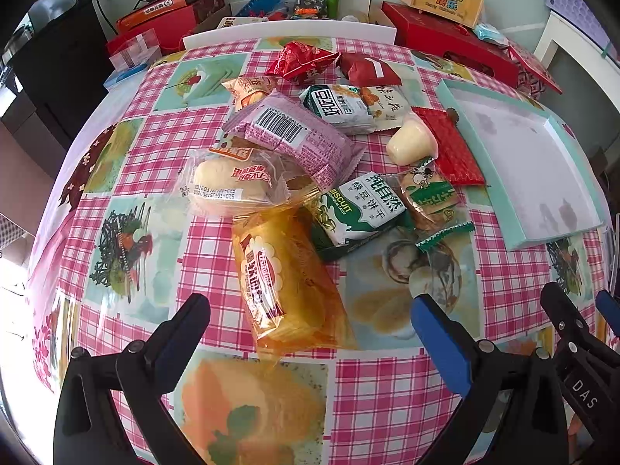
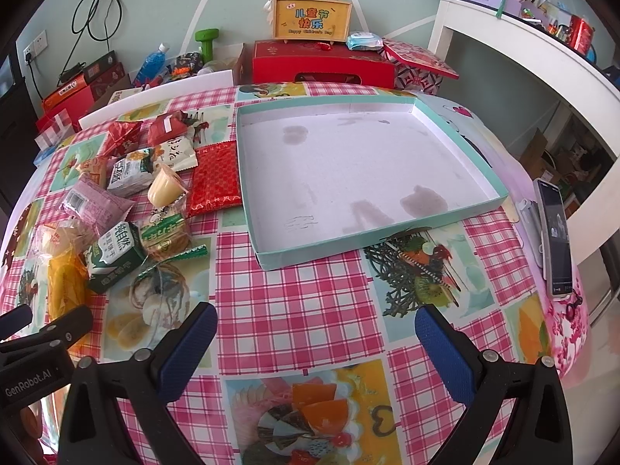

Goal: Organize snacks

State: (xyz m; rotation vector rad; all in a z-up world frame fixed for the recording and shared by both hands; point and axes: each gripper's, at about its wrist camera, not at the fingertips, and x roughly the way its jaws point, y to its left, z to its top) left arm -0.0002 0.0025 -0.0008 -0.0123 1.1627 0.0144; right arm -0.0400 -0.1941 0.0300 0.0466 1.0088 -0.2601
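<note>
Several wrapped snacks lie heaped on the pink checked tablecloth. Nearest my left gripper (image 1: pixel 310 310) is an orange cake packet (image 1: pixel 283 275), its near end between the open fingers. Behind it lie a clear bun packet (image 1: pixel 232 186), a purple packet (image 1: pixel 294 131), a green biscuit packet (image 1: pixel 356 213), a yellow pudding cup (image 1: pixel 409 141) and a flat red packet (image 1: pixel 453 147). A shallow teal-rimmed box (image 2: pixel 500 193), white inside and holding nothing, sits right of the heap. My right gripper (image 2: pixel 316 329) is open over bare cloth in front of the box. The same heap (image 2: pixel 116 209) shows at left in the right wrist view.
Red gift boxes (image 2: pixel 321 62), a yellow carry box (image 2: pixel 310 19), a green dumbbell (image 2: pixel 207 40) and a blue bottle (image 2: pixel 153 62) stand behind the table. A phone (image 2: pixel 556 236) lies at the table's right edge. A white shelf (image 2: pixel 542 50) rises at right.
</note>
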